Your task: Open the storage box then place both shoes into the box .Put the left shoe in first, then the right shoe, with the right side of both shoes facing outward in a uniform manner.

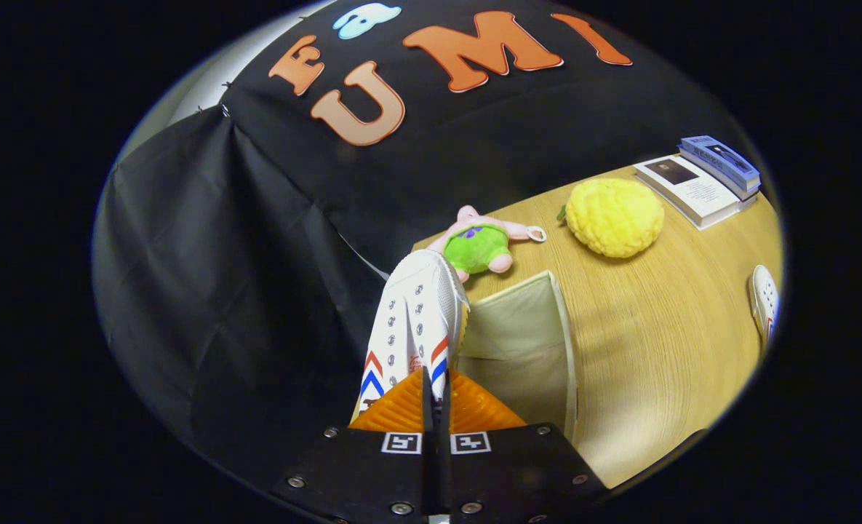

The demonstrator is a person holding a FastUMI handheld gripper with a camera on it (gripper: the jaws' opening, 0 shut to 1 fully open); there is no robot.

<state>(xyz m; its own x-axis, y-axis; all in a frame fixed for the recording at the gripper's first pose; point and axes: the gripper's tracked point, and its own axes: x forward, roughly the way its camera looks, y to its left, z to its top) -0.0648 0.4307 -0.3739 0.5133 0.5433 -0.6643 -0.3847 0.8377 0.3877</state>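
My gripper (434, 397) is shut on a white sneaker (416, 320) with red and blue chevrons, pinching it near its heel so that the toe points away from me. The shoe hangs over the left rim of the open beige storage box (565, 342), whose pale inside shows just to the right of the fingers. A second white shoe (764, 300) lies on the wooden table (663, 342) far off to the right, only partly in sight.
Beyond the box lie a pink and green plush toy (483, 246) and a yellow knitted ball (614, 217). Further back right are stacked books (700, 185). The black cloth wall hangs left of and behind the table.
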